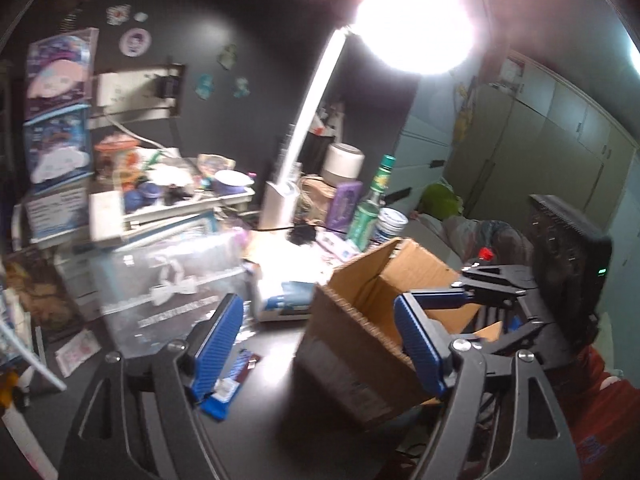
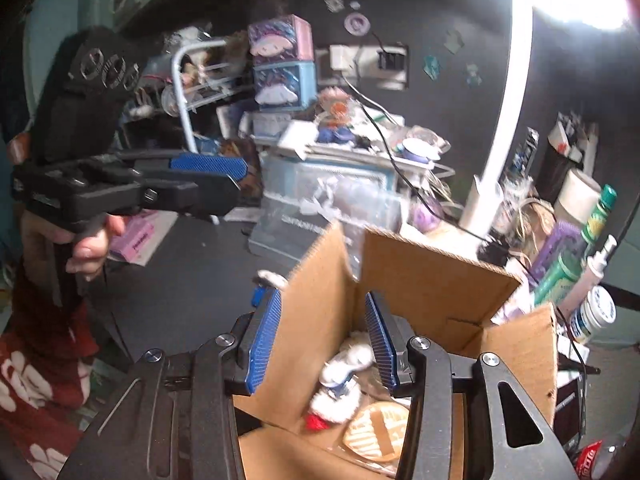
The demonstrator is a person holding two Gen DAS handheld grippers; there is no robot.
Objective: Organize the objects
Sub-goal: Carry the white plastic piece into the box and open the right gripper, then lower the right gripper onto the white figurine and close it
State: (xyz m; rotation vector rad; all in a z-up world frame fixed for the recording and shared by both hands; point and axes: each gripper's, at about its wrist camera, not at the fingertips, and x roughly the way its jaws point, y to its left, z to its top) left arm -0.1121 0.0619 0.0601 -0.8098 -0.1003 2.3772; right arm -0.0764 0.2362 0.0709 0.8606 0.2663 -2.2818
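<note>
An open cardboard box (image 1: 352,344) stands on the dark desk; it also shows in the right wrist view (image 2: 432,280). Inside it lie a white plush toy (image 2: 344,380) and an orange-patterned packet (image 2: 376,432). My left gripper (image 1: 320,344) is open and empty, its fingers either side of the box's near corner; it appears from the side in the right wrist view (image 2: 236,180). My right gripper (image 2: 324,340) is open and empty over the box, with the box's left wall between its fingers; it appears in the left wrist view (image 1: 404,300). A blue wrapped snack bar (image 1: 228,388) lies on the desk by my left finger.
A clear plastic box with a bow (image 1: 172,284) sits left of the cardboard box. A white desk lamp (image 1: 304,140) glares above. A green bottle (image 1: 372,208), a white tub (image 1: 390,224) and a purple brush (image 1: 344,204) stand behind. Stacked drawers (image 2: 280,64) stand far left.
</note>
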